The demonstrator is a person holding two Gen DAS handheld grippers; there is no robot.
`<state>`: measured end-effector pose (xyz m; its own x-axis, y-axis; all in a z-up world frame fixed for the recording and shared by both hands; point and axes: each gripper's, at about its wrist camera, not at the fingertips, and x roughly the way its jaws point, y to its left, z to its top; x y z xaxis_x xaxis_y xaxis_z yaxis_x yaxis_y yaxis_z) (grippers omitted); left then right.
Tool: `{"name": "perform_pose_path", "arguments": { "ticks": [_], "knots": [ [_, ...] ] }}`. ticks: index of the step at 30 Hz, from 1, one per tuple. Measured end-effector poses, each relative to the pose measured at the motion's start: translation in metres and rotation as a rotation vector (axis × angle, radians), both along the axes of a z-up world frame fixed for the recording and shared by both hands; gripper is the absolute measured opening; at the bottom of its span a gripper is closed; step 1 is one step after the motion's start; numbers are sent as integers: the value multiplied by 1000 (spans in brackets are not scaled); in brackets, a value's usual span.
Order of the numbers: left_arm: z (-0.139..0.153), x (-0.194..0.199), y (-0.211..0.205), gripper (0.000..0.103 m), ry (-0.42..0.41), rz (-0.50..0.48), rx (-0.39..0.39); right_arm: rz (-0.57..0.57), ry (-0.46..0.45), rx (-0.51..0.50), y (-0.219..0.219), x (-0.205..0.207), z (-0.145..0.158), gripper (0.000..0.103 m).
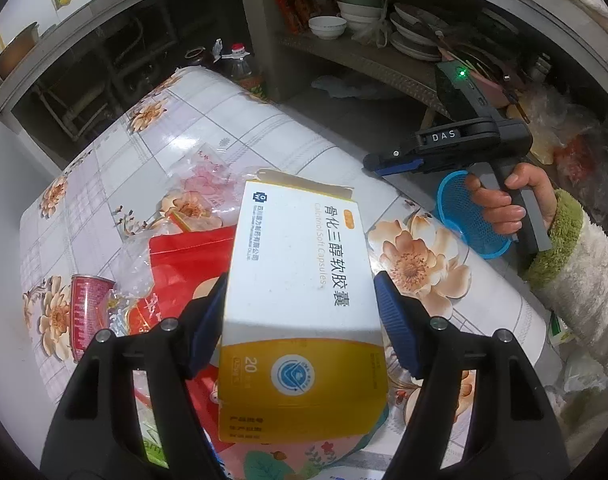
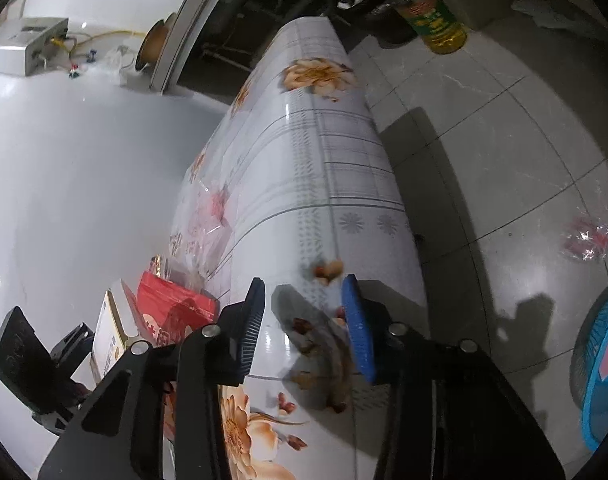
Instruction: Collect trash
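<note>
My left gripper (image 1: 299,316) is shut on a white and yellow medicine box (image 1: 299,304) and holds it above the flowered table (image 1: 231,128). Under it lie a red pouch (image 1: 187,260), a red can (image 1: 85,308) on its side and clear plastic wrappers (image 1: 201,184). My right gripper (image 2: 304,324) is open and empty over the table's edge (image 2: 324,184); it also shows in the left wrist view (image 1: 388,160). The box (image 2: 109,336) and red pouch (image 2: 171,308) show at the left of the right wrist view. A blue trash basket (image 1: 470,216) stands on the floor beyond the table.
A red-and-clear wrapper (image 2: 586,238) lies on the tiled floor. The blue basket (image 2: 602,376) is at the right edge. An oil bottle (image 2: 432,12) stands on the floor past the table. Shelves with bowls (image 1: 360,8) are behind.
</note>
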<state>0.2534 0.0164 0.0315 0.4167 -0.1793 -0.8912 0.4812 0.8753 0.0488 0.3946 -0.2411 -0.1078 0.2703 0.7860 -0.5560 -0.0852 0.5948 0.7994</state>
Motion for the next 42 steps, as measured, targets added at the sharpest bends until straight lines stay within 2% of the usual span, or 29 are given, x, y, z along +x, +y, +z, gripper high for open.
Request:
{"name": "perform_pose_path", "arguments": {
  "ticks": [4,9,11,15,19,24,29,32,35,42],
  "knots": [
    [2,-3,-4,67,-6,-16,9,-47,-33,-74,-22,-17,7,40],
    [7,-2,-8,67,-16,-19,12,-146,-50,-172,-78,-38,13,42],
    [7,1,-10,67,-18,-19,4,-186,-42,-243,-104,-47,12,43],
    [7,4,-20,67,-21,-27,-10,-212,-17,-348,-132,-57,4,51],
    [1,9,-33,67,-11,-44,-18,-168,23,-456,-127,-53,-20,61],
    [-7,17,-44,67,13,-56,-20,-96,92,-555,-100,-20,-71,70],
    [-11,30,-43,67,42,-43,-32,-38,249,-678,-78,41,-147,74],
    [-11,38,-38,67,45,-34,-37,-46,350,-728,-73,82,-200,77],
    [-11,48,-33,67,51,-24,-42,-43,401,-777,-70,113,-245,80],
    [-24,67,-26,68,96,-28,-68,-84,549,-856,-87,151,-341,87]
  ]
}}
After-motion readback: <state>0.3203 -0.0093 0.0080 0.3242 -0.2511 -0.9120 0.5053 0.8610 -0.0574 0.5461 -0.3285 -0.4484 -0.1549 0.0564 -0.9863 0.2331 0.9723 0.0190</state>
